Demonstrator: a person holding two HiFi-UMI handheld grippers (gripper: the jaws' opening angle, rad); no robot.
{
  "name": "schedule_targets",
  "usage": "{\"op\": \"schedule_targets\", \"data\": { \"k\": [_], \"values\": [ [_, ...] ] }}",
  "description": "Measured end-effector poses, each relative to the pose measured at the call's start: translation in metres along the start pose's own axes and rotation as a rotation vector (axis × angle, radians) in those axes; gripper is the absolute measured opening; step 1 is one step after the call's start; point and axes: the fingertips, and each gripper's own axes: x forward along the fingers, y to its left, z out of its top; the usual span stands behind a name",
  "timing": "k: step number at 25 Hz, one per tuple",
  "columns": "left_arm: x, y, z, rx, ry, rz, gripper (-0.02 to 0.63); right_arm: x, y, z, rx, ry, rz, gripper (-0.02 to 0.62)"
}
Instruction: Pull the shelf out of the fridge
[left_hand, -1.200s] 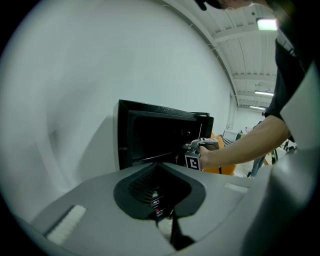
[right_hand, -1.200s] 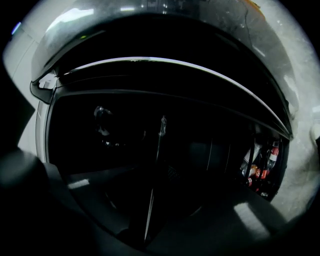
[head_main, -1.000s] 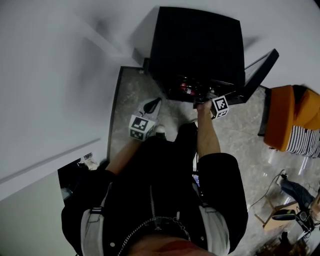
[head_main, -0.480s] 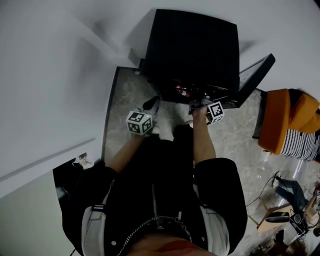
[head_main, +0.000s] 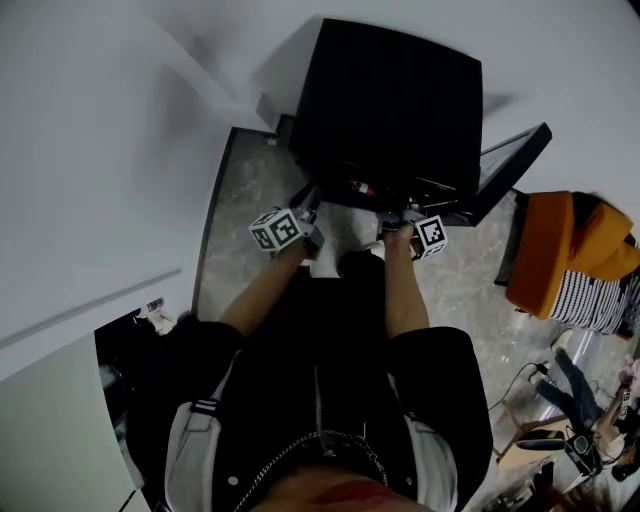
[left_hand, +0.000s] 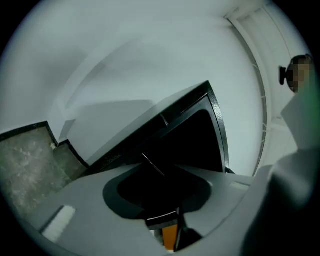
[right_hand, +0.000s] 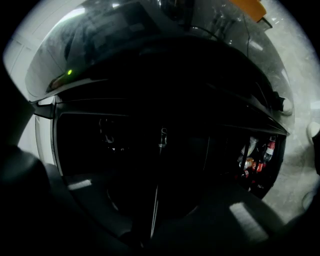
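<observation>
Fridge: a black fridge (head_main: 390, 90) stands at 12 o'clock from the person in the head view. Its back is to the white wall (head_main: 90, 150) and its front opening faces the person.
Door: the door (head_main: 512, 160) is swung open toward 2 o'clock, and its outer edge stands clear of the cabinet.
Shelf: the shelf (right_hand: 156, 200) is inside the dark opening. In the right gripper view it shows edge-on as a thin pale line running from 12 to 6 o'clock.
Right gripper: the right gripper (head_main: 398, 208) is at the lower lip of the opening. Its jaws have just been closing and now stand narrow, with the shelf's front edge pinched between them as far as the dark view shows.
Left gripper: the left gripper (head_main: 312, 193) is just outside the cabinet's left front corner. Its jaws have just been opening and now gape wide with nothing gripped. Only the dark opening and a thin slanted edge show in the gap, clear of both pads.
Bottles: red-capped bottles (right_hand: 260, 160) sit at 3 o'clock in the right gripper view, well apart from the jaws.
Edges: a dark strip borders the grey stone floor (head_main: 250, 190) along the wall from 8 to 11 o'clock.
Open room: there is bare floor between the fridge front and the person's body, and more at 9 o'clock of the left gripper.
Clutter: an orange padded seat (head_main: 545, 250) with striped cloth (head_main: 590, 300) is at 3 o'clock, just beyond the door.
</observation>
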Motion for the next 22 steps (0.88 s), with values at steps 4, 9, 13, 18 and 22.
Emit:
{"op": "schedule_targets", "data": {
  "k": [4,9,13,18,22],
  "values": [
    [0.017,0.000,0.000,-0.132,-0.044,-0.028,0.131,0.000,0.000,-0.001,0.009,0.001,-0.003,0.023],
    [0.036,0.007,0.006,-0.282,-0.126,-0.032,0.147,-0.001,-0.002,0.000,0.008,0.009,-0.006,0.023],
    [0.046,0.011,0.012,-0.332,-0.170,-0.037,0.150,-0.003,-0.002,-0.002,0.007,0.020,-0.009,0.023],
    [0.058,0.010,0.016,-0.379,-0.192,-0.044,0.150,-0.005,-0.003,-0.002,0.004,0.031,-0.011,0.023],
    [0.064,0.009,0.018,-0.401,-0.198,-0.054,0.147,-0.007,-0.003,-0.003,0.003,0.038,-0.012,0.023]
  ]
}}
